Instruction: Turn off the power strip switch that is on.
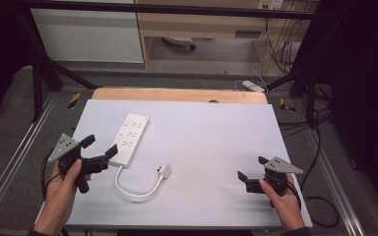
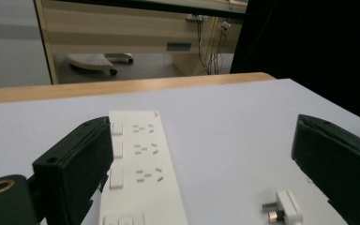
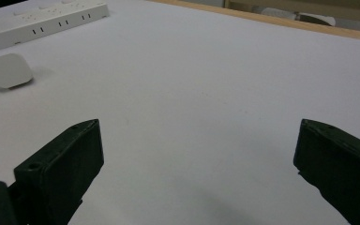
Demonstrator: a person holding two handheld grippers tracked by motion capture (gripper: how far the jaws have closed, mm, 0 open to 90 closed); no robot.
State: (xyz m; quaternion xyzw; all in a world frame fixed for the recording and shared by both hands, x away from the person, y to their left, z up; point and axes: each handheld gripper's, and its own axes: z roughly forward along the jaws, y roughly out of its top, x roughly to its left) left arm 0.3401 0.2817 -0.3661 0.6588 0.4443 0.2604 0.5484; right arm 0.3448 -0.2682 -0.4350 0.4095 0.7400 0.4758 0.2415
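Two grippers, left (image 1: 100, 146) and right (image 1: 252, 167), gape empty; the left should straddle the power strip (image 1: 129, 138) squarely before closing.

Power strip (image 1: 130, 138) left of plug (image 1: 165, 170)

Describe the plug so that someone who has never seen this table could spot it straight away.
On the pale table, find the white power strip at the left side. Its white cable loops toward the person and ends at the plug, a small white block with metal prongs, lying loose beside the strip.
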